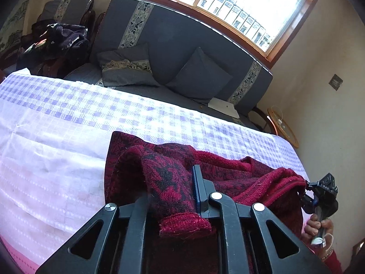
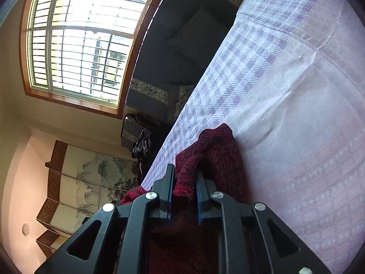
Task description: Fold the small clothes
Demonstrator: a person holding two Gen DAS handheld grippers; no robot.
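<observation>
- left claw [image 1: 173,196] clenched on the red sweater [image 1: 228,173]; a sleeve-like fold with a ribbed cuff hangs between its fingers, right finger with blue pad visible, left finger mostly hidden by knit.
- right claw [image 2: 183,191] also grasping the red sweater [image 2: 212,155]; fabric bunched between the two blue-padded fingers and draped down toward the camera.
- in the left wrist view the right claw [image 1: 306,188] shows at the far right, pinching the sweater's other end, a hand [image 1: 318,228] gripping its handle.
- sweater is dark red knit with black pattern, partly lifted and stretched between both claws, the far part lying rumpled on the bed [image 1: 68,125].
- bed is covered by a white and lilac checked cloth, pink edge at the near side.
- behind the bed a dark blue sofa [image 1: 173,36] with patterned trim bands, two blue cushions [image 1: 200,73] leaning on it, white paper [image 1: 223,107] on the seat.
- pile of dark clothes [image 1: 57,43] on a chair at the left of the sofa.
- big window [image 1: 216,0] with wooden frame and bars above the sofa, very bright.
- small round wooden stand [image 1: 282,125] by the wall at right.
- right wrist view also shows a folding screen [image 2: 86,182] with ink painting at lower left.
</observation>
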